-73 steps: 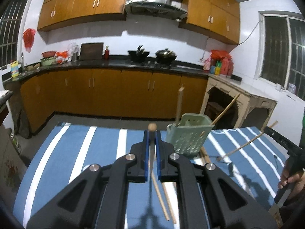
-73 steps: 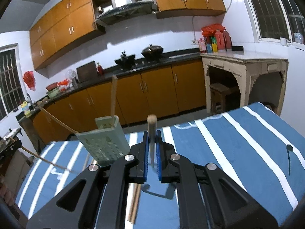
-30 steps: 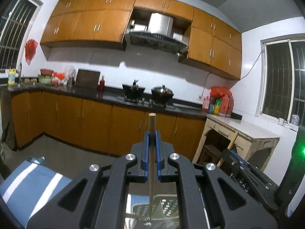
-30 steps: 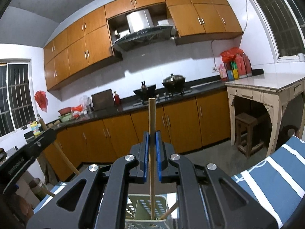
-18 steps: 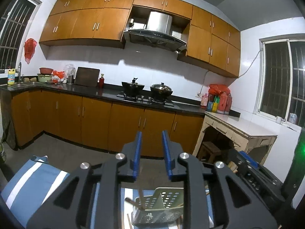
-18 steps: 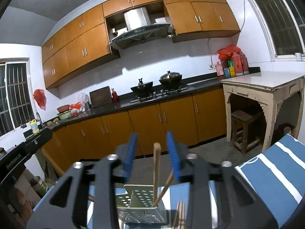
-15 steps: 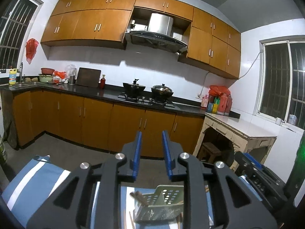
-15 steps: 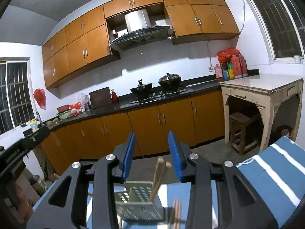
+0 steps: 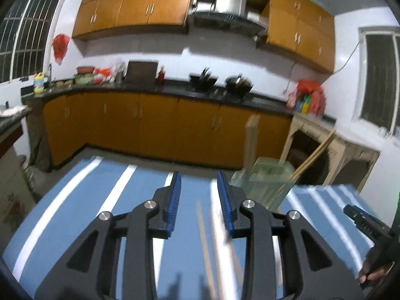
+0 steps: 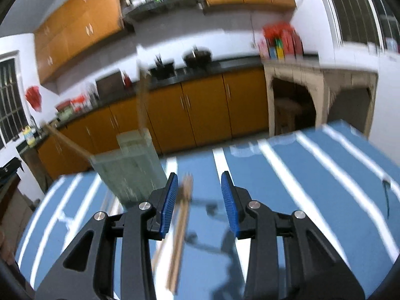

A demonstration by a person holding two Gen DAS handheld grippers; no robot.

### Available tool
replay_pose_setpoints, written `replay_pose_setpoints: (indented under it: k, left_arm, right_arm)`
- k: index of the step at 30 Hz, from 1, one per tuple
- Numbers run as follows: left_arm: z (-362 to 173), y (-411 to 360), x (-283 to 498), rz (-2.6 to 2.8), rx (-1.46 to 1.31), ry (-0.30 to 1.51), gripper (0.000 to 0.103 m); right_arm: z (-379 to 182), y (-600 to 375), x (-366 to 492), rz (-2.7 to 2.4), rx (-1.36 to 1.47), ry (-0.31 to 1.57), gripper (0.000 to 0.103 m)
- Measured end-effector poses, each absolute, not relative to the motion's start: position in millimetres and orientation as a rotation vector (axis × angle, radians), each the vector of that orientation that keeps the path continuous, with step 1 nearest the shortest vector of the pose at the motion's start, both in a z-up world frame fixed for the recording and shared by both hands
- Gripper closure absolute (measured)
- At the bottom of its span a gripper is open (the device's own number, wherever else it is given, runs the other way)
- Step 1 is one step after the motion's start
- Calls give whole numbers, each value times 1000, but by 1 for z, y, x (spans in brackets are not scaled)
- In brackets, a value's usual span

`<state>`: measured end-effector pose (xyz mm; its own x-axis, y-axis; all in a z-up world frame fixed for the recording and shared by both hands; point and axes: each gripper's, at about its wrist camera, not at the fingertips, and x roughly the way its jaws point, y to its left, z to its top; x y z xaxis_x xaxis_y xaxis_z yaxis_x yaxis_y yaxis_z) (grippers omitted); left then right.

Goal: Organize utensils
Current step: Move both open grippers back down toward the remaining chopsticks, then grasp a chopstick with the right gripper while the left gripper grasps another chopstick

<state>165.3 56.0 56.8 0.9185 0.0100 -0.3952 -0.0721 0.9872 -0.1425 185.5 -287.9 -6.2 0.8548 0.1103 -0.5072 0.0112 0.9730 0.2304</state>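
Left gripper [image 9: 199, 200]: blue-padded fingers [image 9: 173, 195] stand well apart, nothing between the pads. Below the gap, on the blue-and-white striped tablecloth [image 9: 140, 200], lie loose chopsticks [image 9: 205, 237], running roughly along the gripper's axis; motion blur hides their exact count. They are not touched by either pad.

Right gripper [image 10: 199, 200]: fingers likewise spread wide, pads [image 10: 168, 200] bare. Wooden sticks [image 10: 181, 222] lie flat on the same striped cloth [image 10: 287, 175], just inside the left-hand pad as that camera sees it, their far ends near the pad tip. Whether pad and wood touch cannot be told through the blur.

Pale green perforated utensil basket [image 9: 262, 182] stands upright on the cloth, ahead and to the right of the left gripper; in the right wrist view the basket [image 10: 127, 170] sits ahead and to the left, its lower corner partly hidden by the finger. A flat wooden handle [image 9: 250, 145] rises nearly upright out of the basket, and thin chopsticks [image 9: 315, 157] lean out over the rim toward the side.

At the right edge of the left wrist view, the other gripper's black body [image 9: 367, 225] and part of a hand [image 9: 372, 272] show.

Background: orange kitchen cabinets [image 9: 155, 130], dark countertop [image 9: 175, 90] with pots, range hood [image 9: 225, 7]. Both frames blurred.
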Motion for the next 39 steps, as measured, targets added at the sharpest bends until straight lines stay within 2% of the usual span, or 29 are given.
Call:
replay_pose_setpoints:
  k: [8, 15, 20, 25, 27, 28, 34, 39]
  left_arm:
    - [-18, 72, 171, 100, -165, 599, 72]
    - [-33, 61, 176, 68, -145, 650, 72]
    - [-35, 53, 182, 57, -142, 668, 72]
    - [-42, 51, 186, 50, -149, 693, 72]
    - [-44, 50, 188, 44, -155, 705, 72]
    - [-45, 49, 189, 41, -157, 711, 72]
    - [-56, 41, 196, 3, -148, 766, 73]
    - [-69, 28, 204, -28, -126, 815, 73]
  right_arm:
    - [-63, -263, 200, 133, 216, 759, 67]
    - [-90, -238, 212, 162, 152, 858, 74]
    - [-98, -235, 213, 147, 117, 870, 80]
    - [-98, -232, 211, 142, 68, 861, 81]
    - [-98, -230, 210, 127, 32, 856, 88]
    - [-98, -231, 211, 103, 14, 855, 95]
    - [-98, -279, 221, -31, 153, 858, 96]
    - [-100, -288, 218, -30, 162, 858, 96]
